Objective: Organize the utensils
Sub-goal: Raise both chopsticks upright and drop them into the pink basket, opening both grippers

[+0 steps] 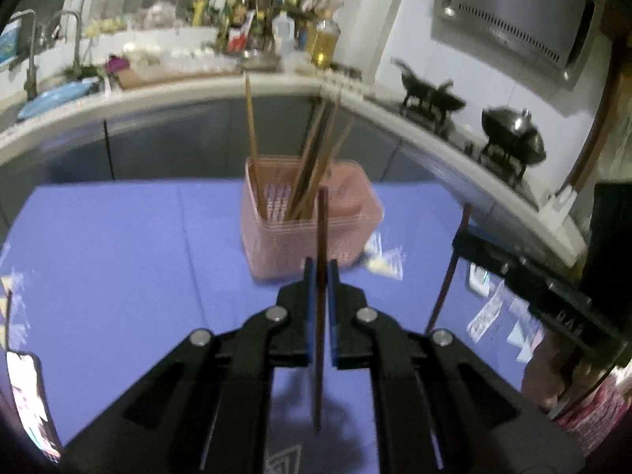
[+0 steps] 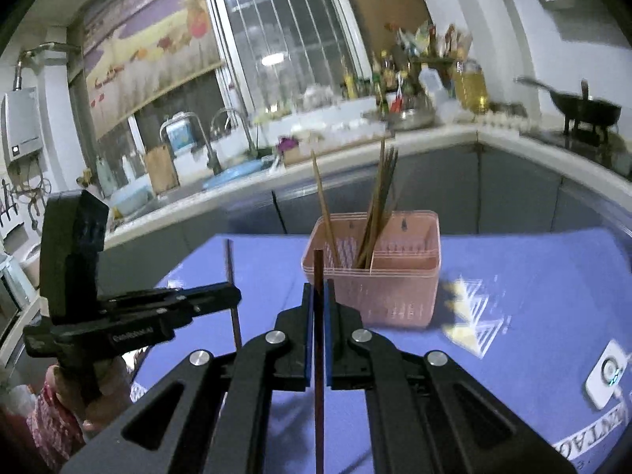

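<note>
One pink basket [image 2: 371, 272] — about five chopsticks upright inside; left gripper [image 1: 320, 276] and right gripper [image 2: 318, 296] — fingers each clamped on one chopstick [image 1: 322, 233].

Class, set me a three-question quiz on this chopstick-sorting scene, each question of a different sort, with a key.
1. True or false: both the left gripper and the right gripper are shut on a chopstick.
2. What colour is the basket? A green; B pink; C white.
3. Fill in: the basket stands on a ___ mat.

Key: 1 true: the left holds one chopstick, the right holds another chopstick, both roughly upright. 2 B. 3 blue.
</note>
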